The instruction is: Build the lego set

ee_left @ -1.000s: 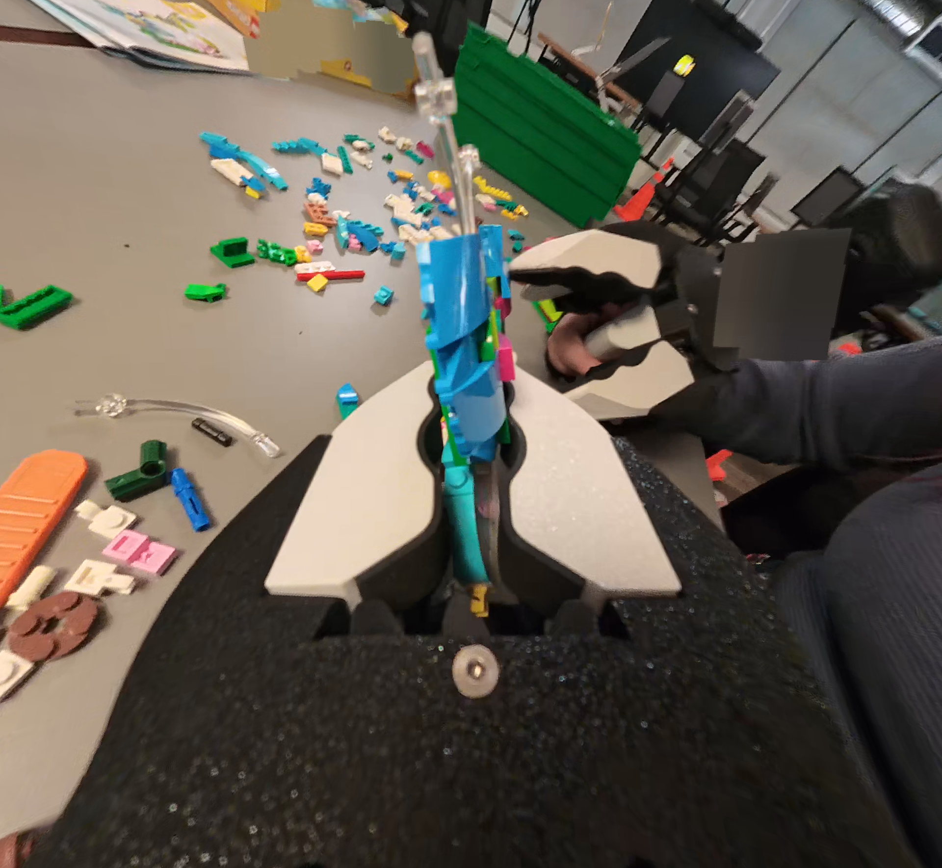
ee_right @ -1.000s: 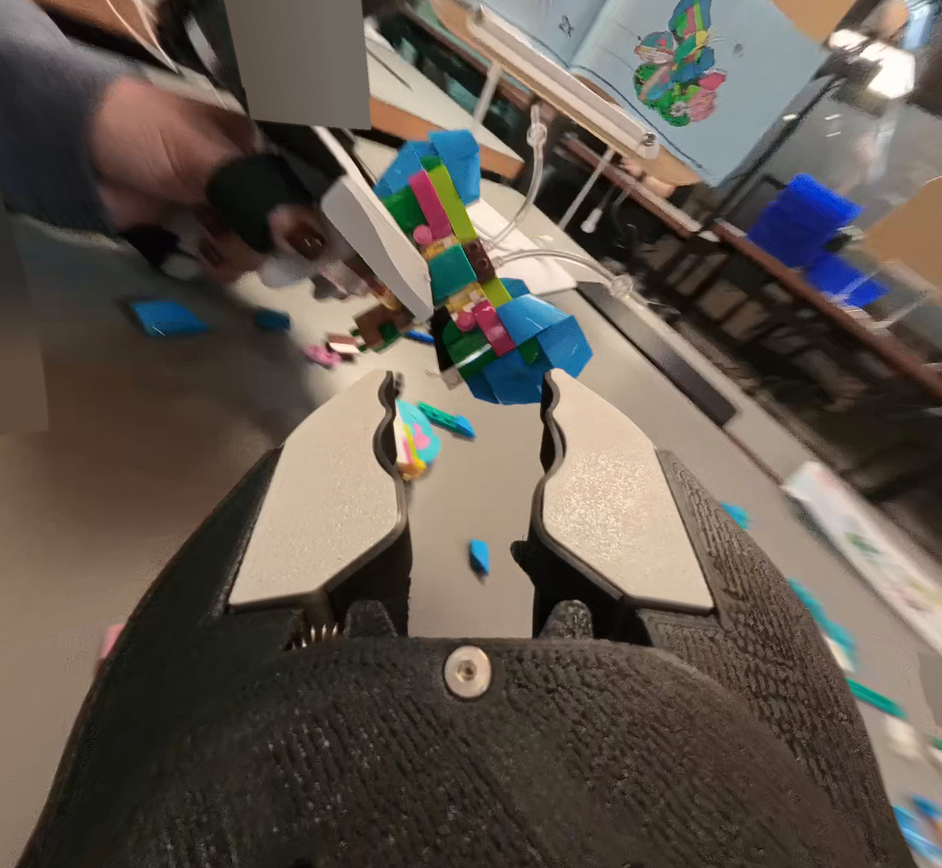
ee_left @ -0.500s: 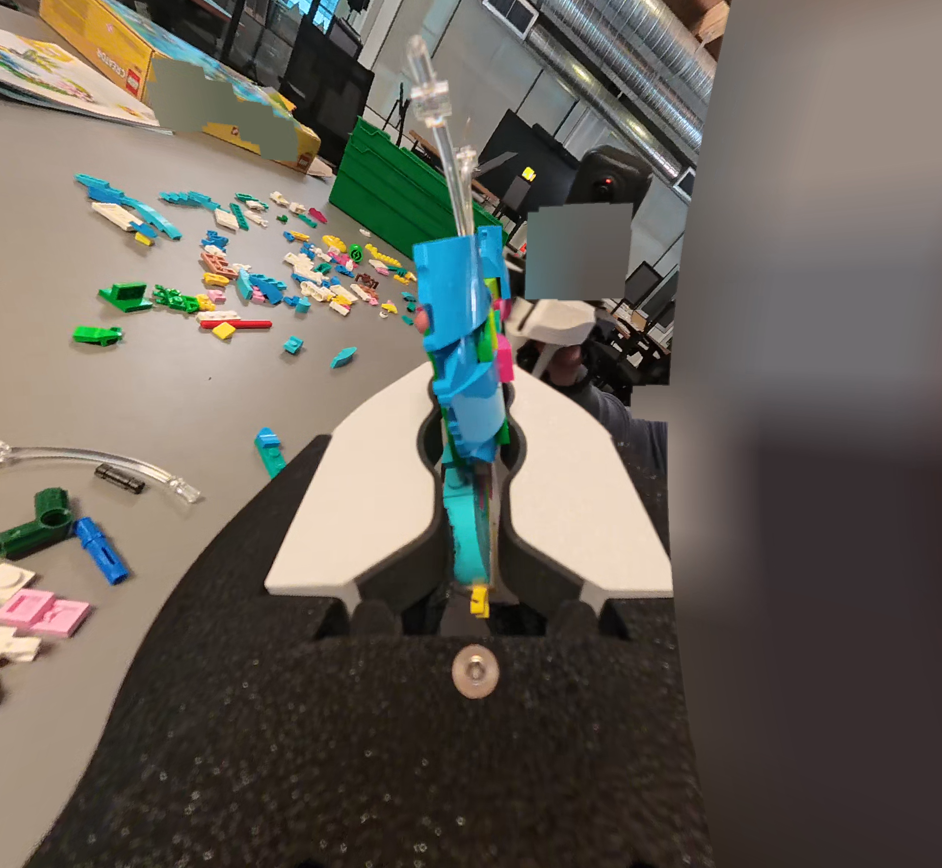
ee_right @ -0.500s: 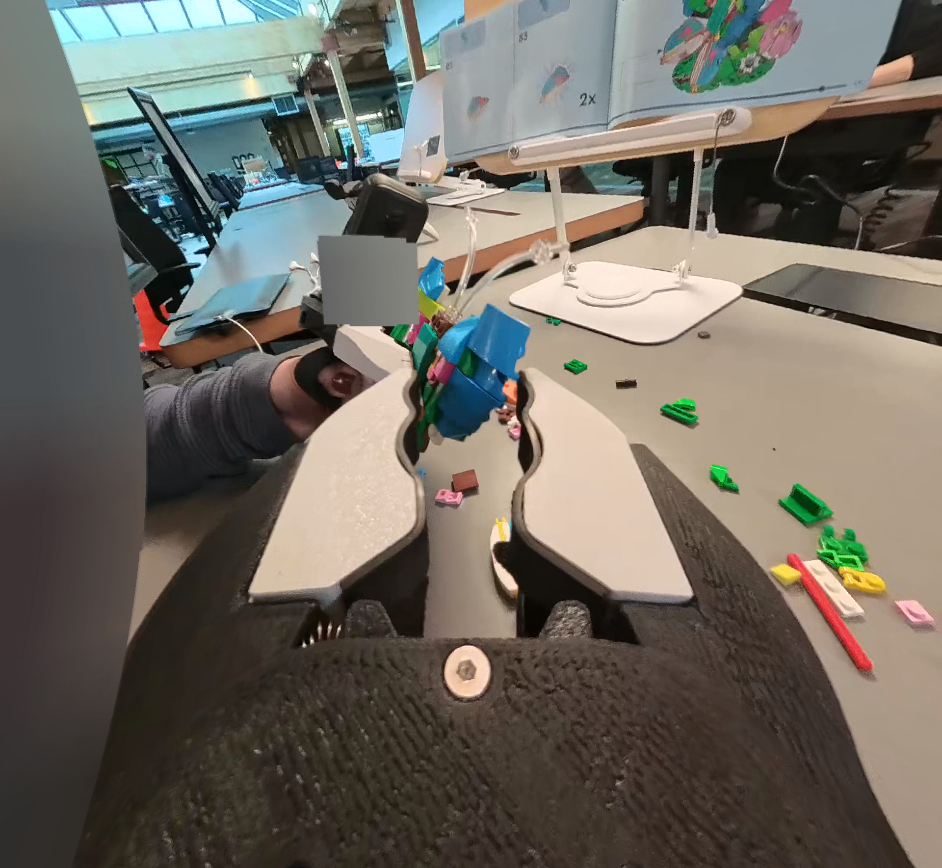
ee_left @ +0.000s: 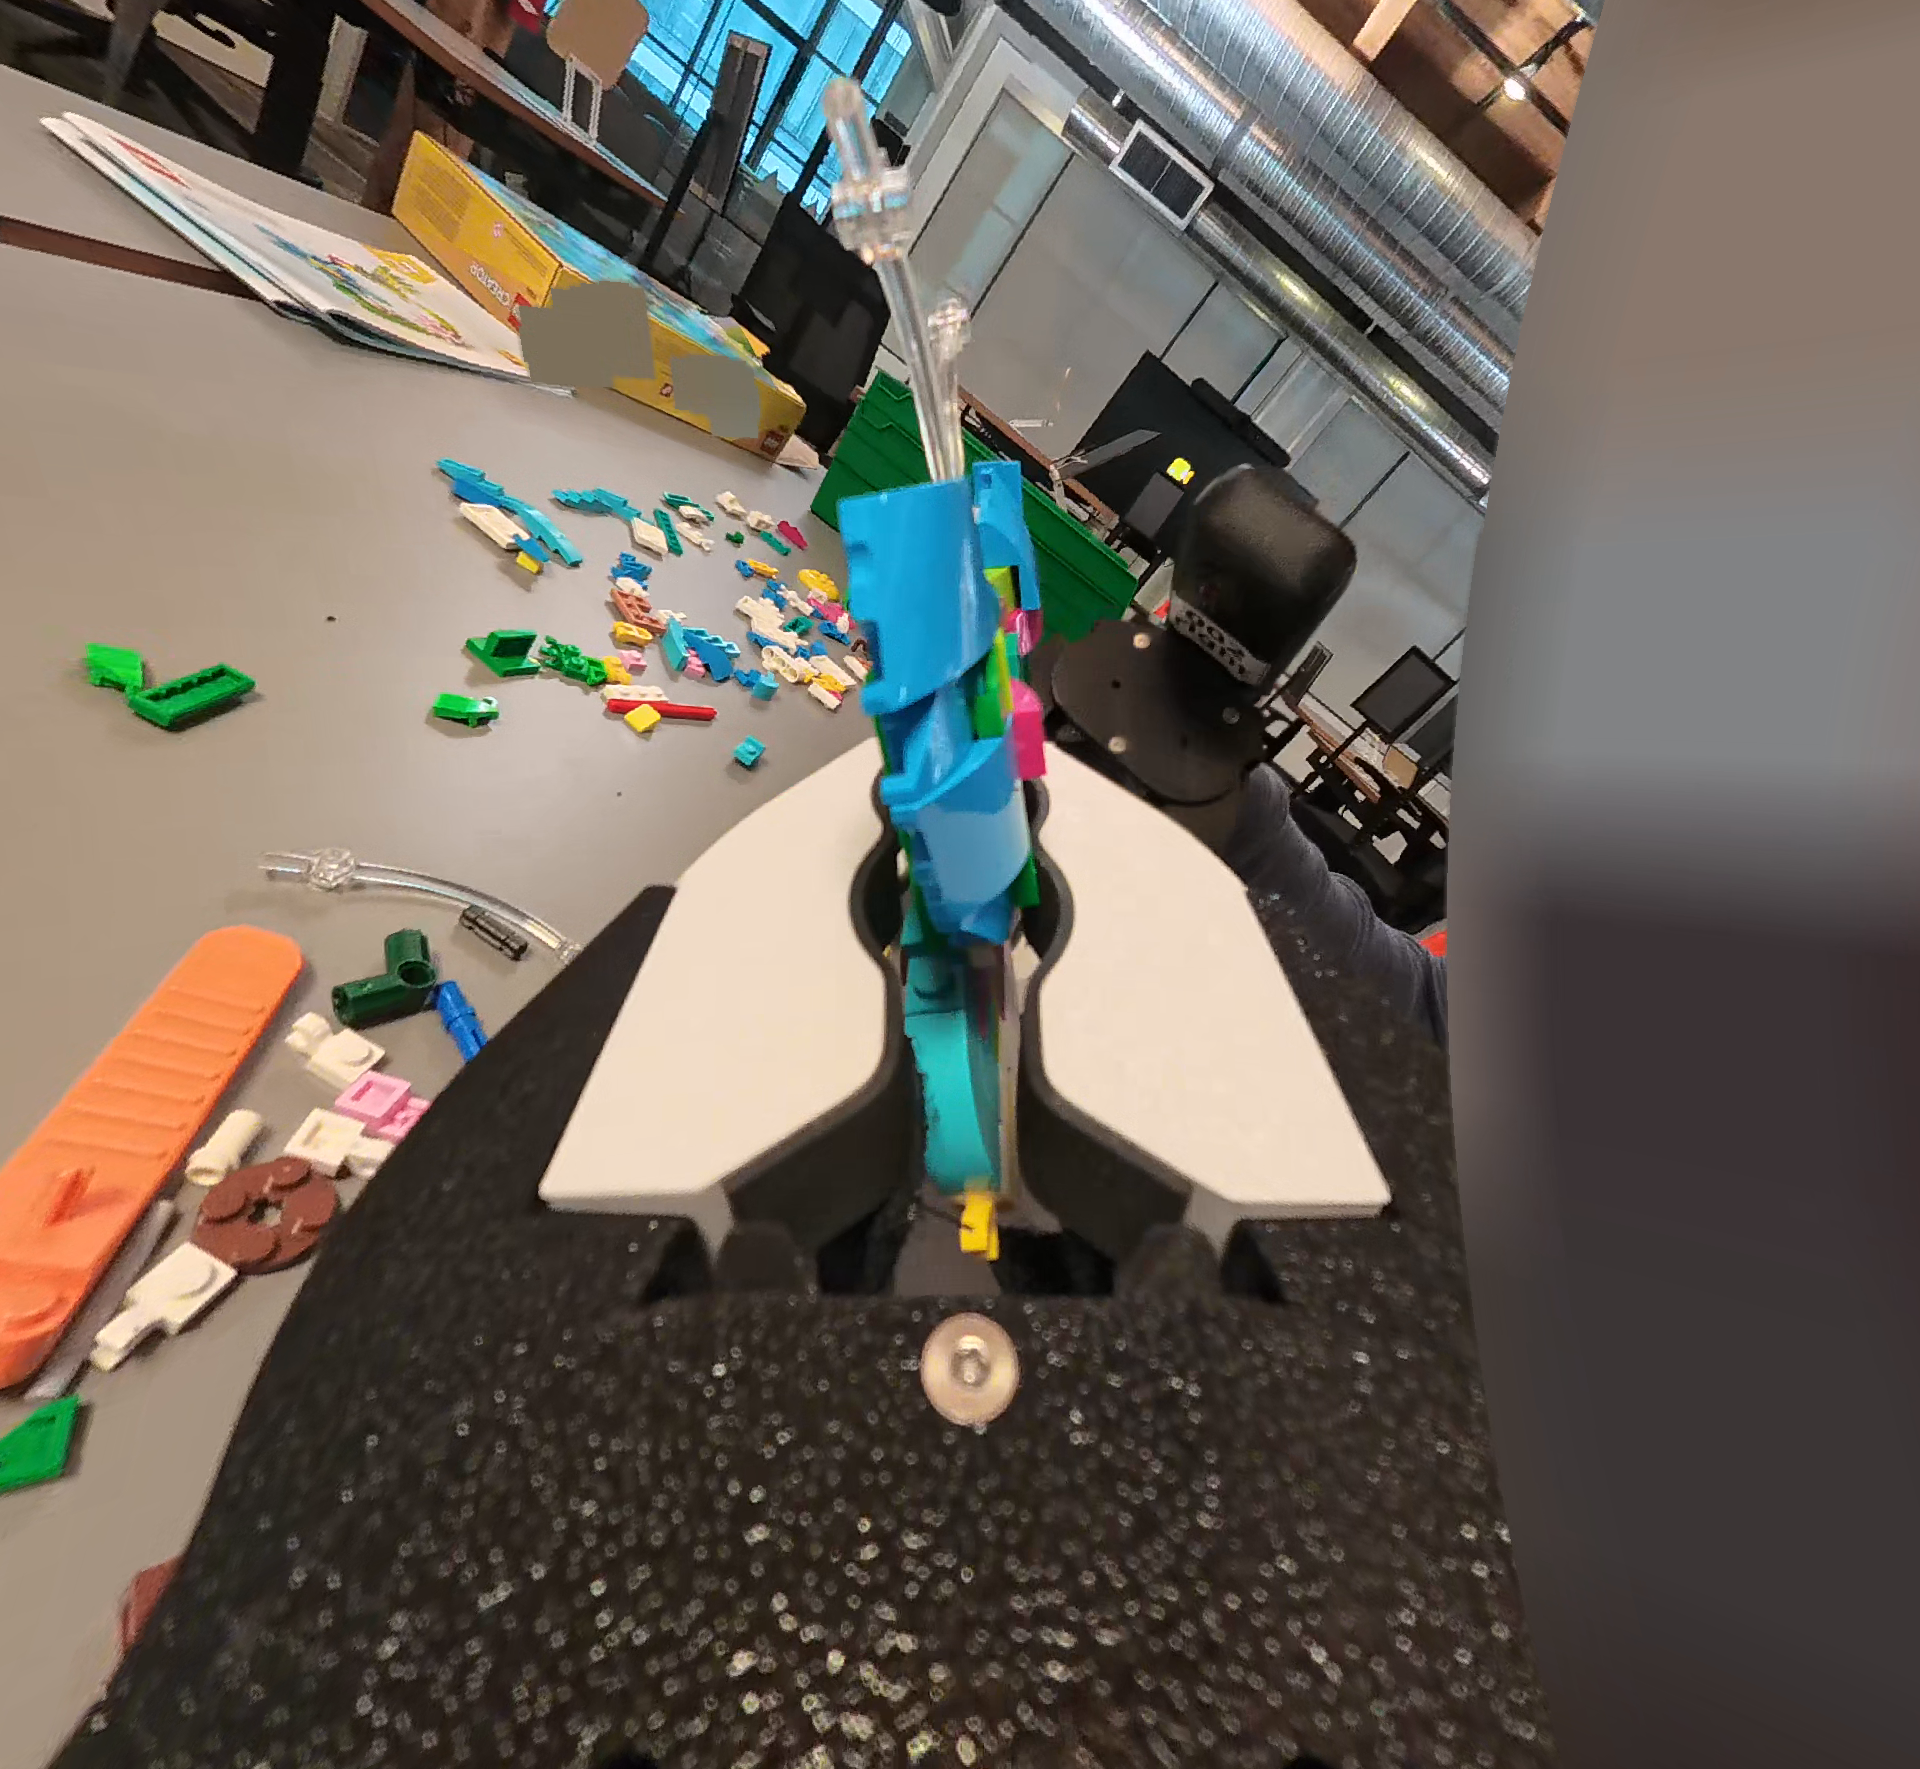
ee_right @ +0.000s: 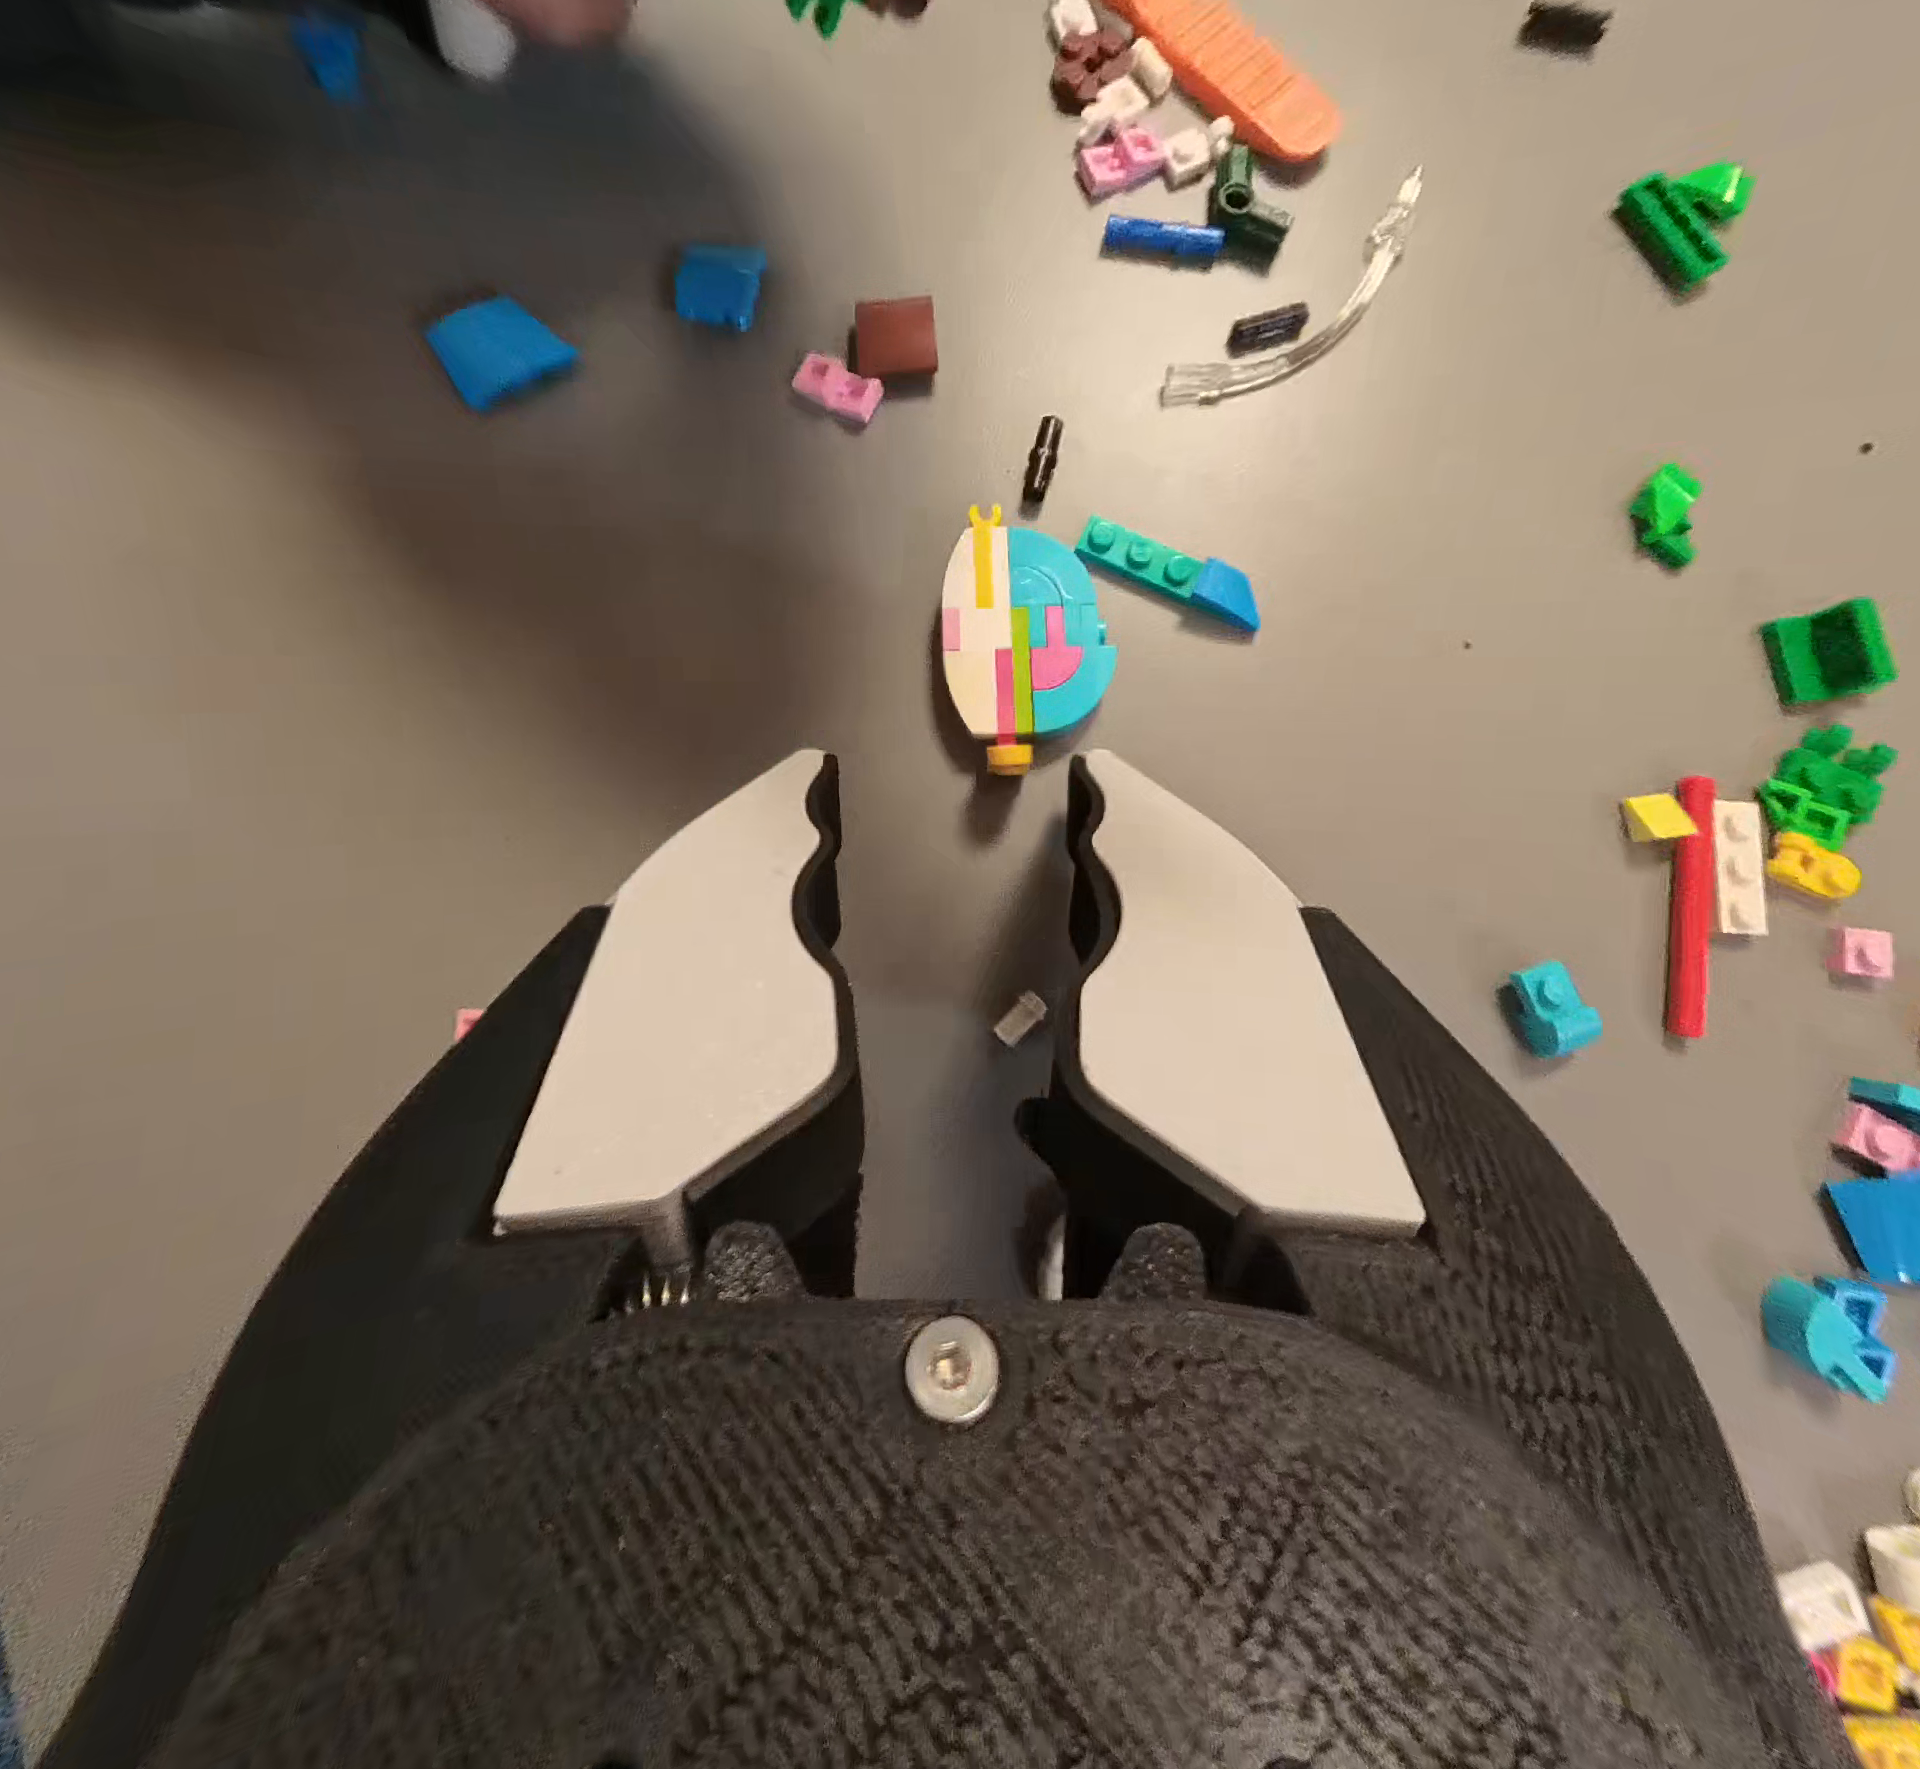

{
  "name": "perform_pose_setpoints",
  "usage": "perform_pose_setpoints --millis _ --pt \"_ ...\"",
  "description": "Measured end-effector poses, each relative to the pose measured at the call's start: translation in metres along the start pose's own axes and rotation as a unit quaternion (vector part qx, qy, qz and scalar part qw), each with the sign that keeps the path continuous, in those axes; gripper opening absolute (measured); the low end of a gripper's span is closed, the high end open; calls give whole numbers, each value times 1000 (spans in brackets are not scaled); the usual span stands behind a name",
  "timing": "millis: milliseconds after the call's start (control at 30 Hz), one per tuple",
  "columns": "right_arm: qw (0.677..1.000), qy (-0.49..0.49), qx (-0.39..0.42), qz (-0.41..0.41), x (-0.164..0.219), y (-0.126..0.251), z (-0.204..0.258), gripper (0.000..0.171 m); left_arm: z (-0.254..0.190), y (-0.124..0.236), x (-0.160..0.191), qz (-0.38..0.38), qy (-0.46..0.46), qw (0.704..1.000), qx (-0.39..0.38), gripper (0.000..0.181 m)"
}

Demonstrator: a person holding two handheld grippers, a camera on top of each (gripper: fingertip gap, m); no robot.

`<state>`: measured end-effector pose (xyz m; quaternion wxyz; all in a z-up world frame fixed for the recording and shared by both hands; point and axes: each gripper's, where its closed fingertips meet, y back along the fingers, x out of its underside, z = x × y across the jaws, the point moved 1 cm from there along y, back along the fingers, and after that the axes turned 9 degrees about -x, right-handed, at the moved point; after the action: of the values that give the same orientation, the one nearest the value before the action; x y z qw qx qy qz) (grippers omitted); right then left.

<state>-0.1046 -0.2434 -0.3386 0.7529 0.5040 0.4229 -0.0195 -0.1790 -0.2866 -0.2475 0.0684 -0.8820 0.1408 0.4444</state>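
Left tool [ee_left: 961, 846] is clamped on the mostly built blue model [ee_left: 951, 680], held upright mid-frame. Right tool [ee_right: 948, 769] hangs partly open and empty over the bench [ee_right: 312, 680], just below a small finished wing section [ee_right: 1023, 644]. Plenty of loose bricks [ee_left: 686, 607] left, so I'd say there's a fair bit still to build.

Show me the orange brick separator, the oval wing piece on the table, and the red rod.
Orange brick separator [ee_right: 1205, 26], right wrist view, on its ribbed top.
Oval wing piece [ee_right: 1023, 644], right wrist view, on its middle.
Red rod [ee_right: 1690, 909], right wrist view, on mid-shaft.
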Motion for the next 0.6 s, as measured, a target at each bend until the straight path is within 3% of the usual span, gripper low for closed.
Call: perform_pose_setpoints --millis 167,333,467,600 --pt "993 20 -117 -15 -11 -6 40 39 1 3 -4 -11 1 1000 -1 19" --pt "996 69 -32 -47 -23 7 14 37 5 5 -6 -19 27 999 8 19" --pt "989 144 -36 -22 -25 -2 16 36 6 7 -9 -27 32 999 9 19" --pt "981 190 -28 0 -29 -12 17 21 9 11 -13 -40 44 998 6 19"
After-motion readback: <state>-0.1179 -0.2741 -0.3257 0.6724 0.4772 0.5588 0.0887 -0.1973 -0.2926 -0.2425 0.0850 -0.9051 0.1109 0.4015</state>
